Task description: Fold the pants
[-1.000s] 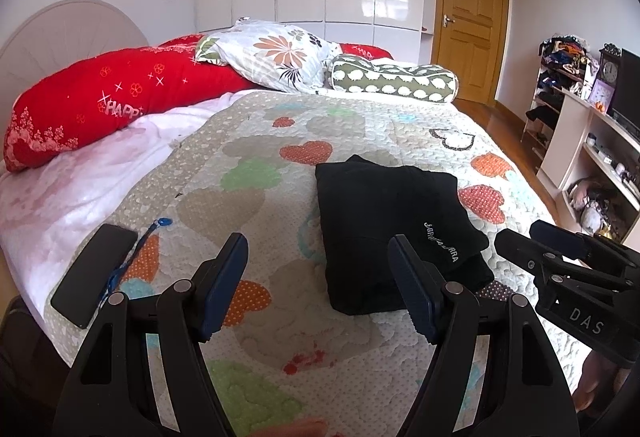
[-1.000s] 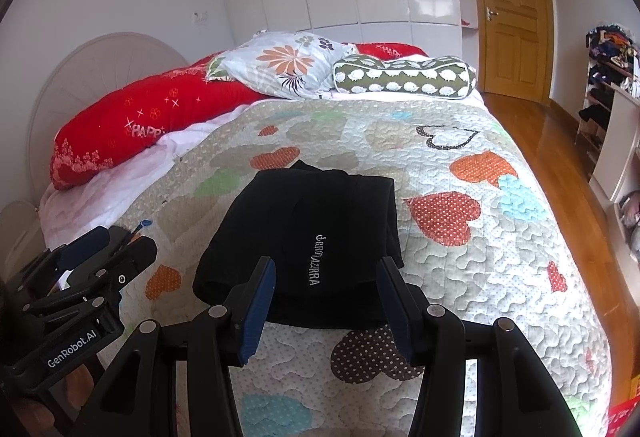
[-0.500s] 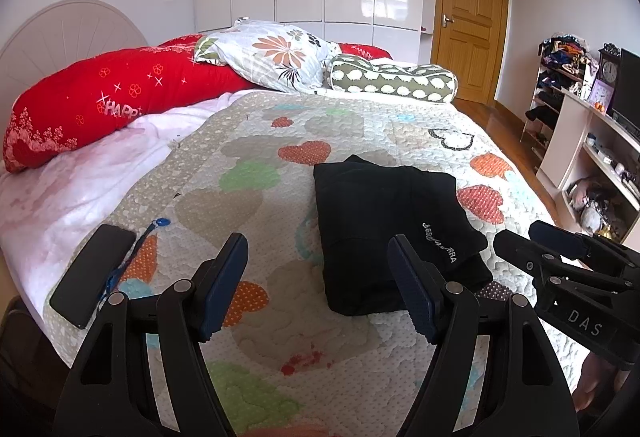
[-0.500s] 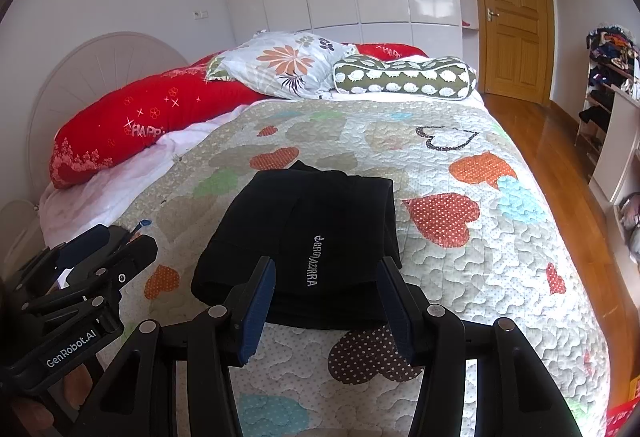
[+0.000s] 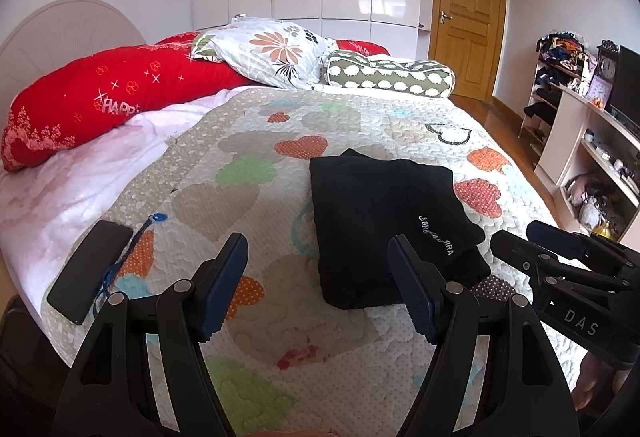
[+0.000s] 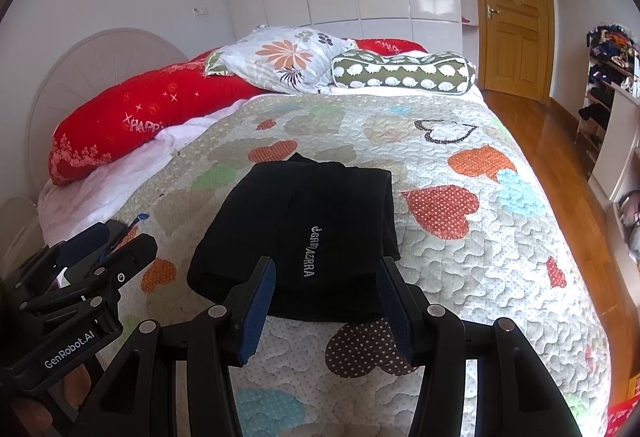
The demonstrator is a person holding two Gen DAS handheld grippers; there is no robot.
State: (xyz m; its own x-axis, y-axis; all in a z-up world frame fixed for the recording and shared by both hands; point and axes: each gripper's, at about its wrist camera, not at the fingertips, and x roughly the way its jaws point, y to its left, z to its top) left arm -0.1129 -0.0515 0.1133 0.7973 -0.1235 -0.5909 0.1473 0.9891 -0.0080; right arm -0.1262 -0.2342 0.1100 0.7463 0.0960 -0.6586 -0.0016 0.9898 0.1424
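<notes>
I see the folded black fabric pants (image 5: 384,229) lying on the heart-patterned quilted bedspread (image 5: 248,141). My left gripper (image 5: 320,277) gapes wide, empty; my right gripper (image 6: 326,301) stands half-spread, touching nothing.

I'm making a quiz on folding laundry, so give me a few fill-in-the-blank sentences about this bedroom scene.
1. The folded pants are ____ in colour.
2. The pants lie on a quilt patterned with ____.
3. The left gripper holds ____.
4. Near the quilt's edge lies a dark ____.

Missing words: black; hearts; nothing; phone
</notes>
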